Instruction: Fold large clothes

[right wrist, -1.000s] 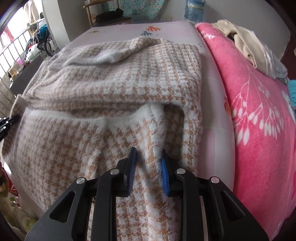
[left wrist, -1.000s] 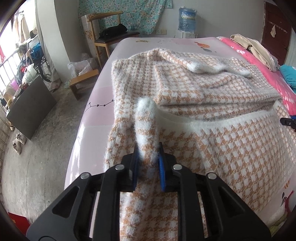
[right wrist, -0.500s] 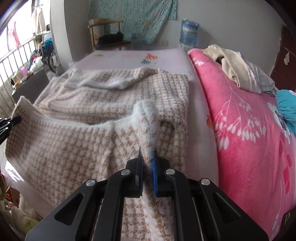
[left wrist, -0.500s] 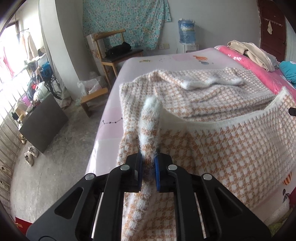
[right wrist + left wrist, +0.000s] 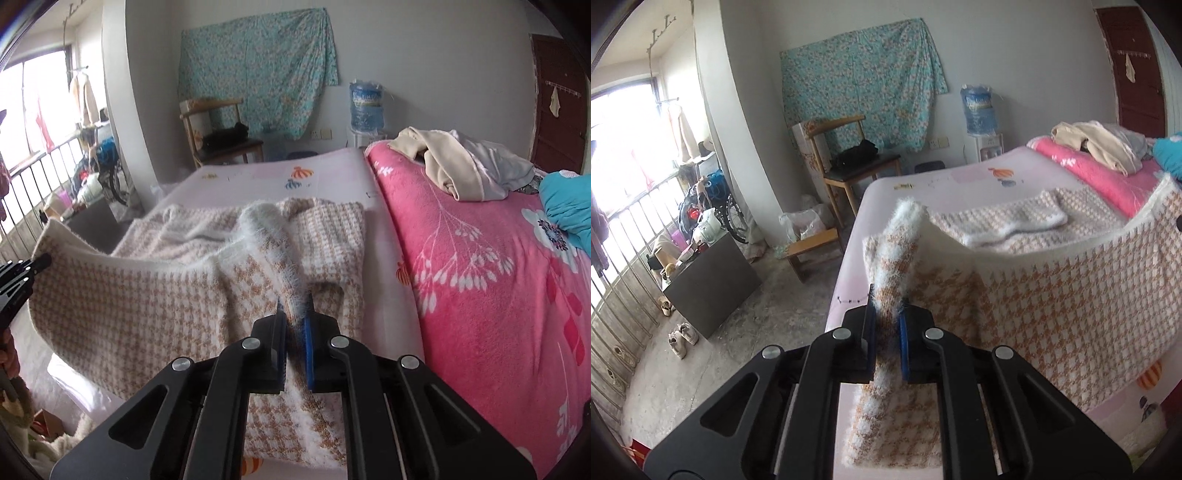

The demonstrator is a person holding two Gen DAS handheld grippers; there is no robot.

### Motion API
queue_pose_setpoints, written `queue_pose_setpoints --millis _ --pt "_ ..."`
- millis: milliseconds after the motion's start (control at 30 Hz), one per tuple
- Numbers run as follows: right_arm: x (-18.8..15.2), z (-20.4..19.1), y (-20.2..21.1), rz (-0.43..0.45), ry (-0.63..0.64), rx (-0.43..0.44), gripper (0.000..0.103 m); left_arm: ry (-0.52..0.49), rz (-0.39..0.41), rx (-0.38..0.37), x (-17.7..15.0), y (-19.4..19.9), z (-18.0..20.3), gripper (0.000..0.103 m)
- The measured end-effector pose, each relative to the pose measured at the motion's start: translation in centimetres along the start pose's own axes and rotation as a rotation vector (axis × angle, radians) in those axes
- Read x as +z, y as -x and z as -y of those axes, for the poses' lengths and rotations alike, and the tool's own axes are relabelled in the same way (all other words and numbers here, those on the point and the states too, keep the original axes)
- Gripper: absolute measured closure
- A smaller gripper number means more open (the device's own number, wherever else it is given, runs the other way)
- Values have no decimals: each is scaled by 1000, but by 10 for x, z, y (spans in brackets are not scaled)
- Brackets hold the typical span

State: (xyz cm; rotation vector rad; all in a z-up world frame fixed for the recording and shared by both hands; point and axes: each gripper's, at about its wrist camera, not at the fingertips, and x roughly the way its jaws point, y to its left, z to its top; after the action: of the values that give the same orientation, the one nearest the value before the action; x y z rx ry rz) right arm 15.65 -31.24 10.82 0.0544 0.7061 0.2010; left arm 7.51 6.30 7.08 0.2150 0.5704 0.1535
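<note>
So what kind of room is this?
Most likely a lived-in bedroom. There's a big bed with a pink flowered blanket, a houndstooth sweater being folded on it, and loose clothes piled at the far end.

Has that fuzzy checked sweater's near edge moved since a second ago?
Yes. The sweater's near edge, pinched by both grippers, has risen off the bed toward the far wall.

Pink sheet (image 5: 258, 177) beyond sweater (image 5: 155, 302) lies bare
</note>
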Motion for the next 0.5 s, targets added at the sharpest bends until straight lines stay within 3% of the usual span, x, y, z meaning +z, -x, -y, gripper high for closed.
queue_pose_setpoints --millis 267,500 --pt "40 -3 6 110 30 24 96 17 62 8 35 -5 -9 95" --pt "97 -4 -25 147 75 40 96 1 119 5 83 -40 -18 95"
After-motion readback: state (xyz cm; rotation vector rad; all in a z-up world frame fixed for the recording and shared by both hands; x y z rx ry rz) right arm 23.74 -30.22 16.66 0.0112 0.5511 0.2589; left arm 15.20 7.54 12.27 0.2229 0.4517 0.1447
